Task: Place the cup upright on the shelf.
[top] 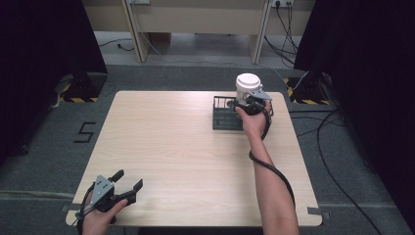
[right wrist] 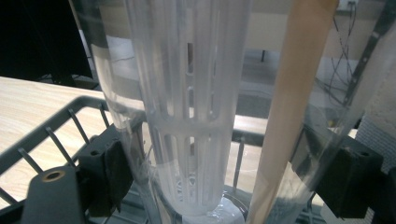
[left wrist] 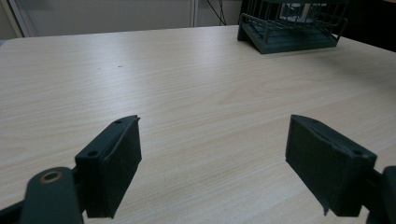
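At the near left corner of the surface (top: 186,152), the left tongs (top: 128,179) rested in the person's hand, jaws spread wide with nothing between them. Bare wood lay ahead of them. Farther right, toward the far edge, stood a dark wire rack (top: 226,117). Over its right end the right tongs (top: 254,101) were closed on a clear bottle (top: 247,87) with a white lid; its base sat down inside the rack, a white slotted insert (right wrist: 191,116) within it.
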### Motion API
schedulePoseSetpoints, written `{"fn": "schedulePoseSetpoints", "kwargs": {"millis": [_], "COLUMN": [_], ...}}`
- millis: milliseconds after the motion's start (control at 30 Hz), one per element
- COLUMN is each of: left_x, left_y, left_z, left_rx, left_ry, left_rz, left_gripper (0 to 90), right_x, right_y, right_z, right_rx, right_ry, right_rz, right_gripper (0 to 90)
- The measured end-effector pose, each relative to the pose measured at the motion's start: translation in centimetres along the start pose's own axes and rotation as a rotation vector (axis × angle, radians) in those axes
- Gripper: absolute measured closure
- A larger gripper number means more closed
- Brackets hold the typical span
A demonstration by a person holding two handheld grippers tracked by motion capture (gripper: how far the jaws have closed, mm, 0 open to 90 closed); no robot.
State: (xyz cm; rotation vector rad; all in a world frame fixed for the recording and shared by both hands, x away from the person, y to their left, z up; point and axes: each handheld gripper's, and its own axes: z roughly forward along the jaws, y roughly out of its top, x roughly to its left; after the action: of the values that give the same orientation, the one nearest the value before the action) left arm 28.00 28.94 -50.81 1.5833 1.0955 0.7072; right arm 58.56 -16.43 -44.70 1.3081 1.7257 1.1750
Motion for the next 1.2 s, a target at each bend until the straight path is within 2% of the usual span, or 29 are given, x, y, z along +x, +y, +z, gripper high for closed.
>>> {"fn": "schedulePoseSetpoints", "kwargs": {"millis": [600, 767, 900, 1200], "left_x": [0.0, 0.0, 0.0, -0.1], "left_y": [0.0, 0.0, 0.0, 0.0], "left_z": [0.0, 0.0, 0.0, 0.0], "left_rx": [0.001, 0.002, 0.003, 0.002], "left_ry": [-0.002, -0.003, -0.004, -0.003], "left_rz": [0.0, 0.001, 0.003, 0.004], "left_gripper": [17.6, 17.7, 17.6, 17.7], "right_x": [0.3, 0.3, 0.4, 0.6], "right_y": [0.1, 0.4, 0.5, 0.4], "right_z": [0.2, 0.1, -0.1, -0.9], "right_rx": [0.026, 0.05, 0.058, 0.039], "right_ry": [-0.02, -0.014, -0.02, -0.017], "right_rz": [-0.033, -0.014, -0.018, -0.003], "right_gripper": [17.7, 16.0, 15.4, 14.8]}}
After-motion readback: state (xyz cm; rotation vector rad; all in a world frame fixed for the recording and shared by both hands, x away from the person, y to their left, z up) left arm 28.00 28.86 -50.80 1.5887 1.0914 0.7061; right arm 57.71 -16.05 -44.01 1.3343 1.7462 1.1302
